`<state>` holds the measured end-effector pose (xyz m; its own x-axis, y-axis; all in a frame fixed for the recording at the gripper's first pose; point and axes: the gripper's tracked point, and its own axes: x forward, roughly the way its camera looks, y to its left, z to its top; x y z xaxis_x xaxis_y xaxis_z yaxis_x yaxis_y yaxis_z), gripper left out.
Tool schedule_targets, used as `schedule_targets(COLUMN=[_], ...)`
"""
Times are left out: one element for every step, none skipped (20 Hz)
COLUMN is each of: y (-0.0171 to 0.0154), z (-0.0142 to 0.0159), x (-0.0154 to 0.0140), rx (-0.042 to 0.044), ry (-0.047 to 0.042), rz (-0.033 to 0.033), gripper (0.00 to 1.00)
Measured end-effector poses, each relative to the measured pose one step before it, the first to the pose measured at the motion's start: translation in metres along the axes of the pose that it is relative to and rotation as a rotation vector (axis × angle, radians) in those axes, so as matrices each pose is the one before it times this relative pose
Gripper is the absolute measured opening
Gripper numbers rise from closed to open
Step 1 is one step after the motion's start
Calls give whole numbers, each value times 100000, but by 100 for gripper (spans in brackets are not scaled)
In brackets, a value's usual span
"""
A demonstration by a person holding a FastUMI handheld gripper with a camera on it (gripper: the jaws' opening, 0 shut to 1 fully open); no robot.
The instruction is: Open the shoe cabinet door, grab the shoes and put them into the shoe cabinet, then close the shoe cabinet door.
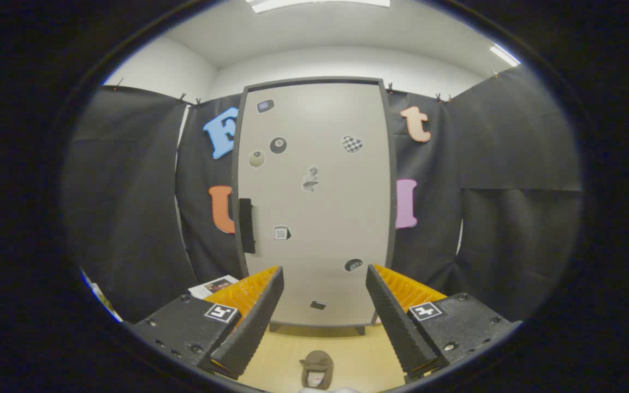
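The gripper (322, 305) is spread wide and holds nothing, facing the shut cabinet (314, 202); the shoe (317, 368) lies on the floor (358, 355) between the fingers, short of the door. The slim handle (246, 225) sits at the door's left edge, so a poorly lined-up approach could slip off it. The stickers carry no writing I can read.

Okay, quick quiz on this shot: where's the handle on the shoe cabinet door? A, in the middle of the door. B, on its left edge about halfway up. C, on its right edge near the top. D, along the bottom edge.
B: the dark handle sits on the left edge of the closed cabinet door, about mid-height, beyond the open gripper, whose fingers hold nothing.
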<state>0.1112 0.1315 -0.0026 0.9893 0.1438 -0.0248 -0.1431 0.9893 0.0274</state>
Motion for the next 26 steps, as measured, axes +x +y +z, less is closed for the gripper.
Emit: schedule_targets(y=[1360,1416,1417,1134,1056,1156,807,616,437,473,208,246,328,321,240,51,199,212,318,253,36,-67,-8,-59,-169,-316], z=[137,-6,-97,52,-16,5,-118,86,61,66,176,122,27,143,59,137,192,127,-132,-4,-39,-119,113,-127,-154,-379], x=[1496,1518,1503,1529,1607,1861,1475,1678,1586,1627,1373,1472,1123,1006,964,746,564,372,233,271,330,188,125,4,71,215], rx=[-873,-387,118,123,308,188,119,192,188,228,-454,-453,238,989,1038,482,635,1208,724,20,-838,-364,286,-561,-465,29], ry=[28,465,124,238,475,792,493,633,387,430,-44,159,248,389,374,347,176,396,563,-120,-5,83,-1003,661,-126,963], rz=[2287,2180,2557,1935,2264,2638,1435,835,668,554,-378,-339,404,468,-287,-670,-282,179,438,526,-399,-1051,-1896,-1146,-2313,-2081], gripper=[99,99,99,99,99,99,99,99,99,99,99,99,99,99,99,99,93,88,81,80,77,73,69,64,60,57])
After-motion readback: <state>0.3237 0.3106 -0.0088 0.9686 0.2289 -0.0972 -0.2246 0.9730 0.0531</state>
